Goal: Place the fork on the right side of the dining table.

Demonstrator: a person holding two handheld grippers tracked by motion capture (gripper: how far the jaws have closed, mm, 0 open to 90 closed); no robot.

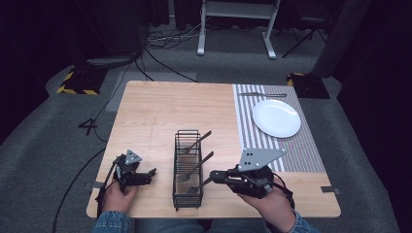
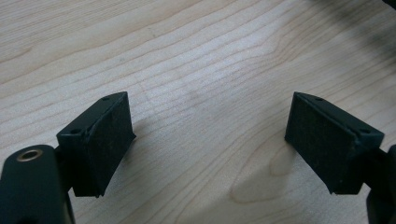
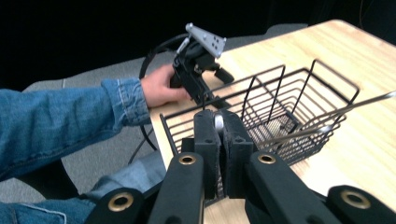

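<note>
Right gripper view showed my right gripper pinching a fork handle in the basket, left gripper wide open; a weak pinch could drop it.

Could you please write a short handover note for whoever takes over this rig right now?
Left hand-held gripper: open, empty, low over bare table, left of the wire basket.
Right hand-held gripper: shut on the handle end of the nearest fork, whose tines are in the basket.
Two more forks lean in the basket.
White plate sits on the striped placemat; a utensil lies beyond it.
Left: probably lift the forks out and set them by the plate.
</note>
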